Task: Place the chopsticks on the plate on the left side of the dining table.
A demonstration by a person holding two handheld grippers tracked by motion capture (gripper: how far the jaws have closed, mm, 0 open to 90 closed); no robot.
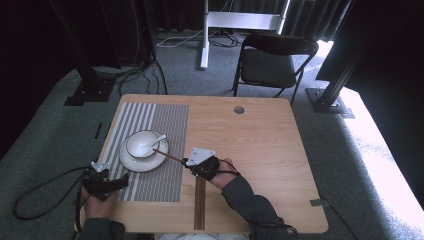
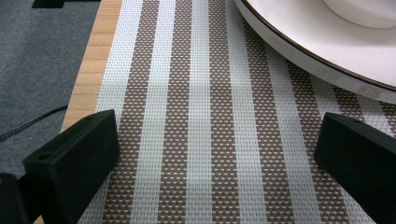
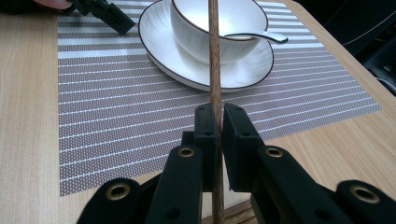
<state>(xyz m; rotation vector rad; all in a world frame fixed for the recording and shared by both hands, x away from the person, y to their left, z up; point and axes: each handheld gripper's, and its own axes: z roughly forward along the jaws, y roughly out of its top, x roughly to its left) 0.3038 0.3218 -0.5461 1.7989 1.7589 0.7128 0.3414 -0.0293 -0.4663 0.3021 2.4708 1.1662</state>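
I see the table (image 1: 260,145) with the striped placemat (image 1: 165,150), plate (image 1: 137,161) and bowl (image 1: 141,142) on it. My right gripper (image 3: 216,122) pinches one chopstick (image 3: 214,56), its tip over the plate. My left gripper (image 2: 215,154) rests spread, holding nothing, on the mat beside the plate.

The high view looks down from above; both close gripper views share the striped placemat (image 2: 201,116) and plate (image 3: 163,42).

The plate (image 1: 145,161) and bowl (image 1: 142,143) block the placemat's (image 1: 170,130) near-left half; bare table (image 1: 250,145) lies open rightward.
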